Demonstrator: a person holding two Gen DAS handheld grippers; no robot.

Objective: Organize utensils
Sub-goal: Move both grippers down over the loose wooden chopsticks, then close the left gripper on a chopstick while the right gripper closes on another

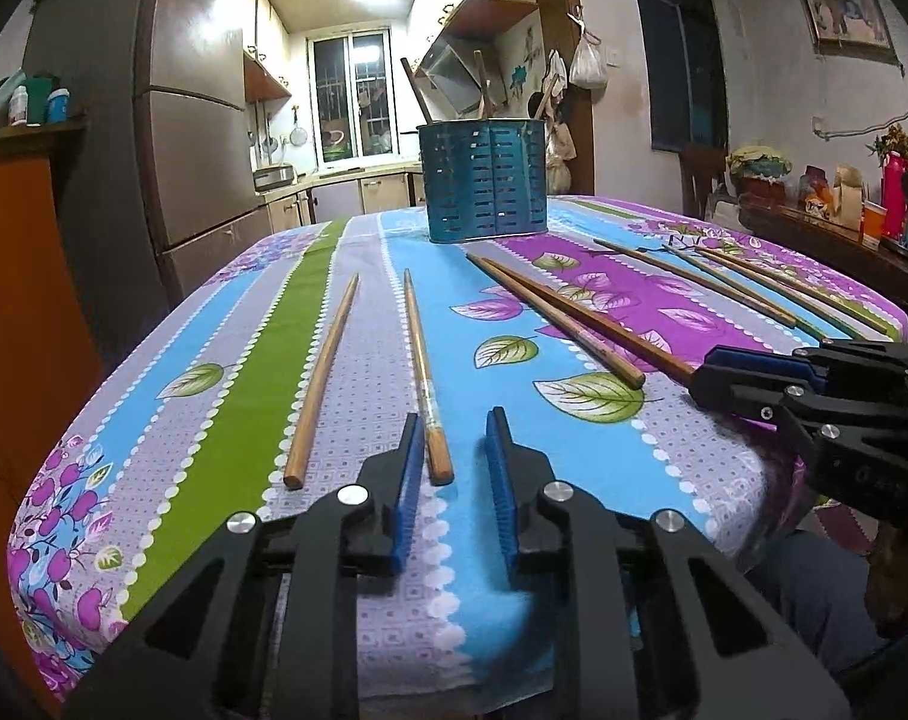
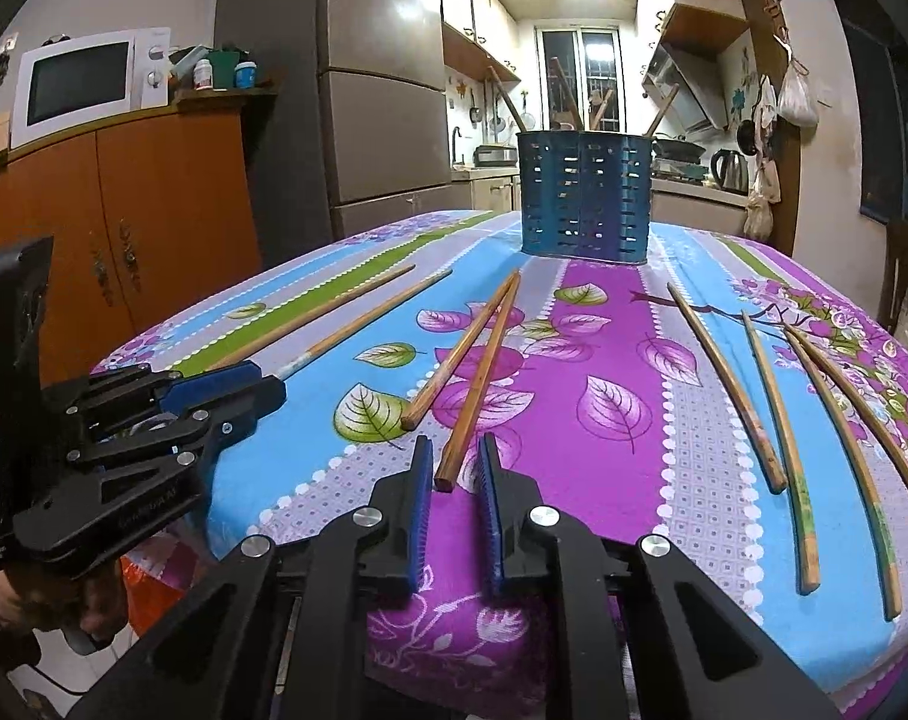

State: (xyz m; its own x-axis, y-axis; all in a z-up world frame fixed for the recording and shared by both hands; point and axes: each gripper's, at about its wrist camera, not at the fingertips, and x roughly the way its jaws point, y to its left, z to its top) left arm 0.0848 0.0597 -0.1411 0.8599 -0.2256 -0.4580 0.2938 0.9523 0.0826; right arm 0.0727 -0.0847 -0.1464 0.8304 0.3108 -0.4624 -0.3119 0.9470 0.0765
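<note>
A blue perforated utensil holder (image 1: 486,181) stands at the table's far side with several sticks in it; it also shows in the right wrist view (image 2: 585,197). Wooden chopsticks lie loose on the flowered tablecloth (image 1: 226,408). My left gripper (image 1: 454,423) is open, and the thick end of one chopstick (image 1: 425,372) lies between its fingertips. My right gripper (image 2: 456,450) is open around the near end of a brown chopstick (image 2: 481,384). Each gripper shows in the other's view: the right (image 1: 703,375), the left (image 2: 268,387).
Another chopstick (image 1: 322,378) lies left of my left gripper, and one (image 2: 463,348) crosses beside the right's. Several more chopsticks (image 2: 778,444) lie at the right. A fridge (image 2: 382,90), an orange cabinet (image 2: 118,228) and the near table edge (image 2: 514,648) surround the area.
</note>
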